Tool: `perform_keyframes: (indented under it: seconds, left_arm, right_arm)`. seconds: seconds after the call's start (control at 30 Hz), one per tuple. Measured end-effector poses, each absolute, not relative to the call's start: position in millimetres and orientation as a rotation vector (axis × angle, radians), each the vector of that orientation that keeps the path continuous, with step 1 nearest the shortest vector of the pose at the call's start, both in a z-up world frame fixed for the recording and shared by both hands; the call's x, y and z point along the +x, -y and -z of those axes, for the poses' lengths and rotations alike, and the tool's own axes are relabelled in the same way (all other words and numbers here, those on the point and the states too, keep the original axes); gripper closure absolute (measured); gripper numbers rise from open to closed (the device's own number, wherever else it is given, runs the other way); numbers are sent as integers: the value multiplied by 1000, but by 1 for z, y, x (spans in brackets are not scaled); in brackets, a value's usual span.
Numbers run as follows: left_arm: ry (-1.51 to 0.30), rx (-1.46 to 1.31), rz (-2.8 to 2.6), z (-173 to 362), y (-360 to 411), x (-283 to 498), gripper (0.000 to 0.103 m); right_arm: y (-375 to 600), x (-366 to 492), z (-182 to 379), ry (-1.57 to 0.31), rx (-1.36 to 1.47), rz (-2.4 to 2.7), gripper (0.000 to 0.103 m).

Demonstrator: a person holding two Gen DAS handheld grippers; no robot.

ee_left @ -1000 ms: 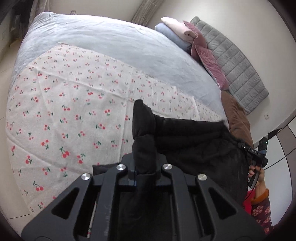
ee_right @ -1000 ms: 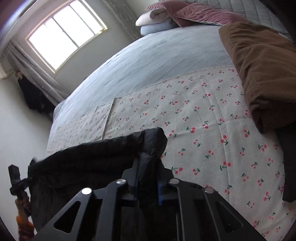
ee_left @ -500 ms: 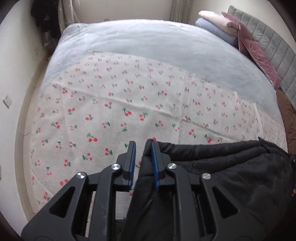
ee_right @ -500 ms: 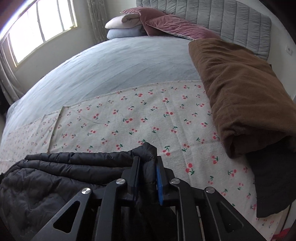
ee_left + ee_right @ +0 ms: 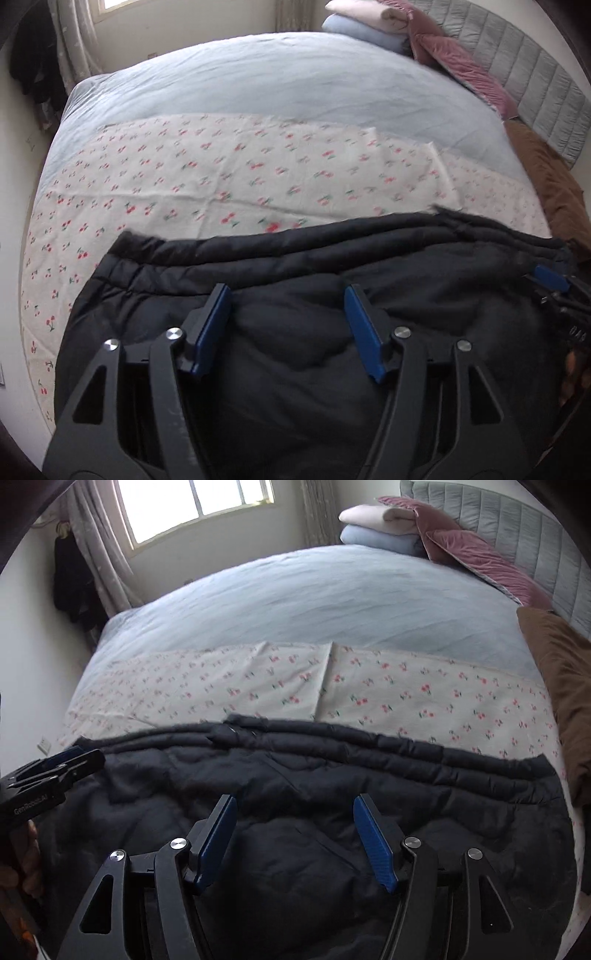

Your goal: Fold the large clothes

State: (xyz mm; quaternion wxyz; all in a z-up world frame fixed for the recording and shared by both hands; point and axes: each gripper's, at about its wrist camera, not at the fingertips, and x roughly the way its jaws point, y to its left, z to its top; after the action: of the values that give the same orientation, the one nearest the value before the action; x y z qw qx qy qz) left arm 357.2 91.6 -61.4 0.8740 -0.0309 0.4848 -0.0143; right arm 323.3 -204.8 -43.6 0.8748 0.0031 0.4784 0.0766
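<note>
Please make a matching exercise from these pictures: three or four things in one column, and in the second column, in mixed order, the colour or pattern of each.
Things:
1. jacket
2. blanket
3. duvet
4. sheet

Descriptions:
A. cherry print
B. brown
C. black, quilted
D. pale blue

Pairs: 1-C, 2-B, 3-D, 4-A
</note>
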Motion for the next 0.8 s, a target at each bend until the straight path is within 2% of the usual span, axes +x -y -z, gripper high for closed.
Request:
perform_keyframes:
  seconds: [0.17,0.27,0.37,0.43,0.47,0.5,0.57,0.67,0.8]
  left_arm:
    - [-1038,-45,-242,72,-198,354,38]
    - [-1029,-112,-300,58,-224,336,39]
    - [-952,-128,-195,26,-195,305,39]
    - [-911,-103,-90,6,-155,278,34]
    - [-897,-99,-37,1,-134,265,21]
    - [-889,-96,17,-2,-114,253,16]
    - [-885,-86,128,-1,-78,229,16]
    - [-919,-40,222,17,-47,204,16]
    - [-944,-17,173,41,-68,183,15]
  right_arm:
    - [341,321,54,-992,65,149,37]
    - [396,299,44,-997,133,291,37]
    - [377,267,20,-953,124,224,37]
    - [341,245,7,-937,80,134,36]
    - [317,234,1,-929,65,84,35]
    - [294,223,-3,-921,55,24,32]
    - [258,202,-6,-909,42,-78,27]
    - [223,177,4,-924,25,-165,26]
    - [234,151,22,-934,34,-150,26]
